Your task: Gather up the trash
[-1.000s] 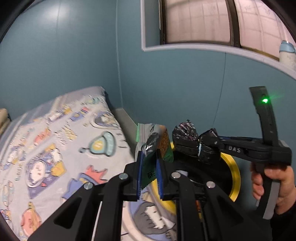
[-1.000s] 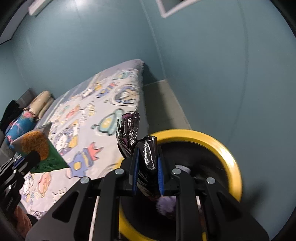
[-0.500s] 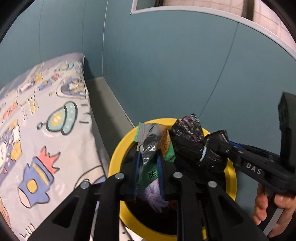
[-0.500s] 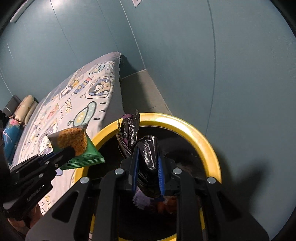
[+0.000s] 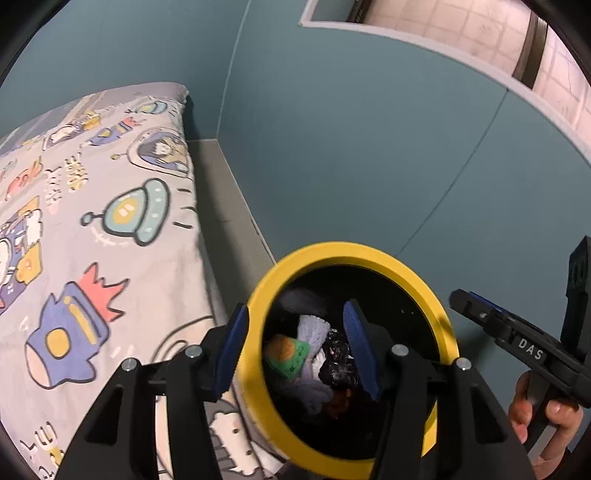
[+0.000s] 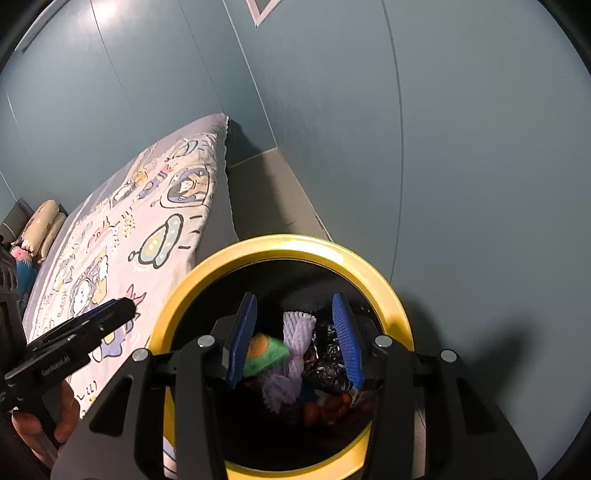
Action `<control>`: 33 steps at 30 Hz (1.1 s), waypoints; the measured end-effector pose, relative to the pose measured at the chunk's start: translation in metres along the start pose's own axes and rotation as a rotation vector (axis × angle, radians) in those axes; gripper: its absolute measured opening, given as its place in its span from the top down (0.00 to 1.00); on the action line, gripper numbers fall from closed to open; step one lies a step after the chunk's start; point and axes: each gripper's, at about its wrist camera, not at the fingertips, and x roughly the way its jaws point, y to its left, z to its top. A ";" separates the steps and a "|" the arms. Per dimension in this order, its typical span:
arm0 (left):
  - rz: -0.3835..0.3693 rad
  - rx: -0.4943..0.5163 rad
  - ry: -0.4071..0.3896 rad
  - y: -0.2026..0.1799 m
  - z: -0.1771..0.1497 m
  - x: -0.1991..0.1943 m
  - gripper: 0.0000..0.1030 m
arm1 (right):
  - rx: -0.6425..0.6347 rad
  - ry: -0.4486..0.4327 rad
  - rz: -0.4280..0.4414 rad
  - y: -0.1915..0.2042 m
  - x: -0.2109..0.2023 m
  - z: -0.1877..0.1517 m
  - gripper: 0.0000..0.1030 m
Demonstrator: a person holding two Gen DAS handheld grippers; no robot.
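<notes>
Both grippers hang over a yellow-rimmed bin (image 5: 439, 314), pointing down into it. The left gripper (image 5: 295, 339) has just been opening; its 2 blue pads stand apart with nothing pressed between them, one pad outside the rim and one over the mouth. The green wrapper (image 5: 288, 354) it clenched 1 second ago now lies inside the bin. The right gripper (image 6: 295, 336) has likewise just been opening, released and empty, and the black foil bag (image 6: 328, 354) it gripped half a second ago rests in the bin beside the wrapper. Between the 2 pieces sits a white foam net (image 6: 297, 332), with other litter below that is too dark to name.

From the left wrist view, the right gripper (image 5: 469, 306) shows at the frame's right edge, just outside the rim, with a hand (image 5: 546, 424) on its handle. From the right wrist view, the left gripper (image 6: 118, 308) reaches in from the lower left.

Just beside the bin lies a bed (image 5: 92, 221) with a cartoon-print cover. Beyond it runs a grey floor strip (image 6: 269, 192), then a teal wall (image 5: 369, 147) with a window (image 5: 480, 33) at the top right.
</notes>
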 end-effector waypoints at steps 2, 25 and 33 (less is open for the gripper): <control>0.005 -0.008 -0.021 0.009 -0.001 -0.013 0.51 | -0.006 -0.007 0.008 0.006 -0.005 0.001 0.60; 0.360 -0.149 -0.338 0.163 -0.112 -0.245 0.27 | -0.294 -0.090 0.230 0.239 -0.064 -0.077 0.19; 0.458 -0.142 -0.500 0.162 -0.158 -0.307 0.08 | -0.317 -0.356 0.126 0.257 -0.116 -0.113 0.08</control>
